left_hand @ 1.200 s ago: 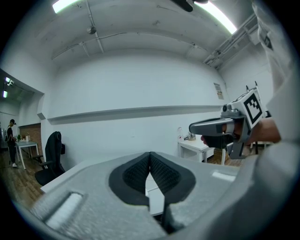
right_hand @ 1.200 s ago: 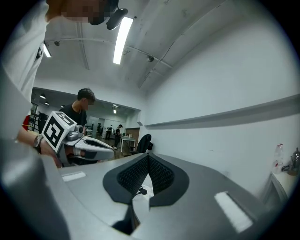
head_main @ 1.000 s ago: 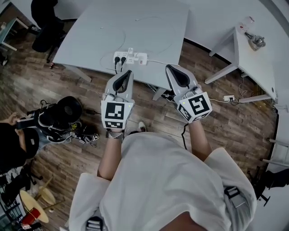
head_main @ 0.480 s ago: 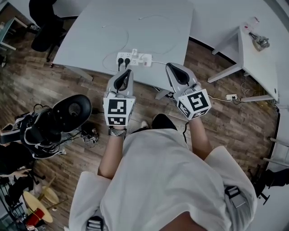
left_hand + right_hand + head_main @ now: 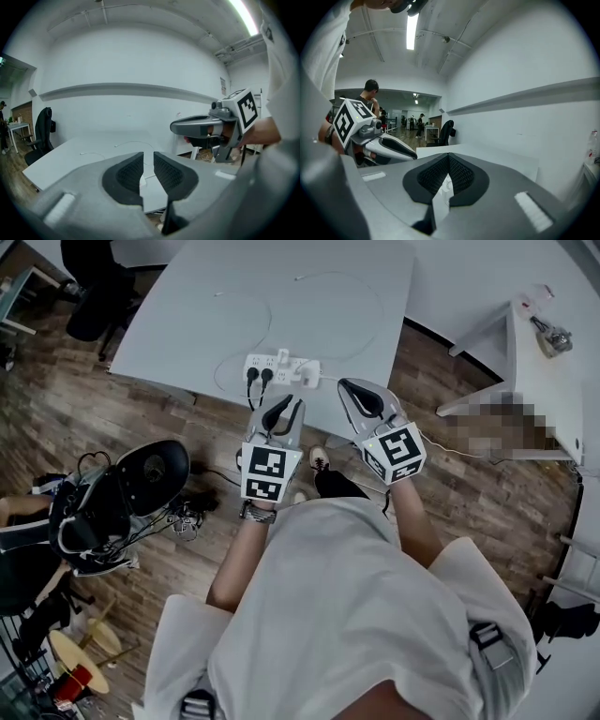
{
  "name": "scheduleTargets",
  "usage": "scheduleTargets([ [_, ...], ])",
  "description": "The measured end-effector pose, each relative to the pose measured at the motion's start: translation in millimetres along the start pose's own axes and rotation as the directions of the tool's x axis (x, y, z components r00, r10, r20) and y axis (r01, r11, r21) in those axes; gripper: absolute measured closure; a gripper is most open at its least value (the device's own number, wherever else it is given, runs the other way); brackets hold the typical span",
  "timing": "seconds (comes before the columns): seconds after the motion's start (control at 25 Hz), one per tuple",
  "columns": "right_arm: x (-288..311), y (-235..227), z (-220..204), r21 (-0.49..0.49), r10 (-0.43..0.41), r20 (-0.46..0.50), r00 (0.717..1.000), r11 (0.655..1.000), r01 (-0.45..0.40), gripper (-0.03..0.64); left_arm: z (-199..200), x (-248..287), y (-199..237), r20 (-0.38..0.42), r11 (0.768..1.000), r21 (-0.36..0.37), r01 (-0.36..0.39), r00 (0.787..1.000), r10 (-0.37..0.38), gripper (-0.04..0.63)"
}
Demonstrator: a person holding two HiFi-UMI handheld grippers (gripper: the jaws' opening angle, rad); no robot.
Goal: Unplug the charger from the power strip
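Observation:
A white power strip [image 5: 279, 365] lies near the front edge of the pale grey table [image 5: 187, 324]. Two black plugs [image 5: 259, 375] sit in its left end, their cords dropping over the edge. A white charger [image 5: 310, 371] sits at its right end, with a thin white cable running right. My left gripper [image 5: 284, 402] hovers just short of the strip. Its jaws are opening, a narrow gap shows in the left gripper view [image 5: 148, 159], and nothing is between them. My right gripper [image 5: 350, 387] is beside it to the right, shut and empty, its pads meeting [image 5: 448, 161].
Thin white cables [image 5: 352, 296] loop across the table behind the strip. A black office chair [image 5: 94, 292] stands at the far left. Black gear [image 5: 122, 493] sits on the wooden floor at left. A second white table [image 5: 548, 381] is at right. People stand in the far room [image 5: 370, 96].
Both grippers have moved forward and down toward the table's front edge and the power strip. The left gripper's jaws, shut before, now stand slightly apart.

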State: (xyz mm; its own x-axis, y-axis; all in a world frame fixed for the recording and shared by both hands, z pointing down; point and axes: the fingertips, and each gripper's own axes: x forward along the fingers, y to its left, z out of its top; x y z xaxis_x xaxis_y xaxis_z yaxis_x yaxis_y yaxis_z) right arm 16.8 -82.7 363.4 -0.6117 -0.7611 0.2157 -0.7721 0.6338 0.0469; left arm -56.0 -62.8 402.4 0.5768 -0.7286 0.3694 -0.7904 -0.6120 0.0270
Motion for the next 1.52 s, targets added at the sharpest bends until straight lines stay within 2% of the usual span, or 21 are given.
scheduleTargets([
  [0.48, 61.9, -34.5, -85.2, 0.015, 0.109, -0.122, 0.987, 0.994, -0.108, 0.615, -44.6, 76.0, 21.1, -0.134, 0.997, -0.046, -0.066, 0.989, 0.059, 0.468],
  [0.64, 77.4, -42.4, -120.6, 0.033, 0.142, -0.203, 0.969, 0.990, -0.138, 0.615, -62.7, 96.0, 28.3, -0.182, 0.994, -0.071, -0.085, 0.981, 0.071, 0.456],
  [0.88, 98.5, -42.3, -150.5, 0.056, 0.196, -0.243, 0.950, 0.981, -0.188, 0.615, -84.4, 111.6, 41.9, -0.246, 0.986, -0.089, -0.138, 0.963, 0.112, 0.448],
  [1.16, 121.8, -38.6, -181.1, 0.083, 0.271, -0.295, 0.916, 0.962, -0.258, 0.615, -99.1, 125.9, 52.2, -0.287, 0.974, -0.128, -0.185, 0.947, 0.142, 0.436],
  [1.52, 139.7, -44.2, -213.0, 0.094, 0.307, -0.368, 0.878, 0.951, -0.293, 0.615, -118.6, 139.2, 60.3, -0.324, 0.956, -0.172, -0.237, 0.930, 0.173, 0.433],
])
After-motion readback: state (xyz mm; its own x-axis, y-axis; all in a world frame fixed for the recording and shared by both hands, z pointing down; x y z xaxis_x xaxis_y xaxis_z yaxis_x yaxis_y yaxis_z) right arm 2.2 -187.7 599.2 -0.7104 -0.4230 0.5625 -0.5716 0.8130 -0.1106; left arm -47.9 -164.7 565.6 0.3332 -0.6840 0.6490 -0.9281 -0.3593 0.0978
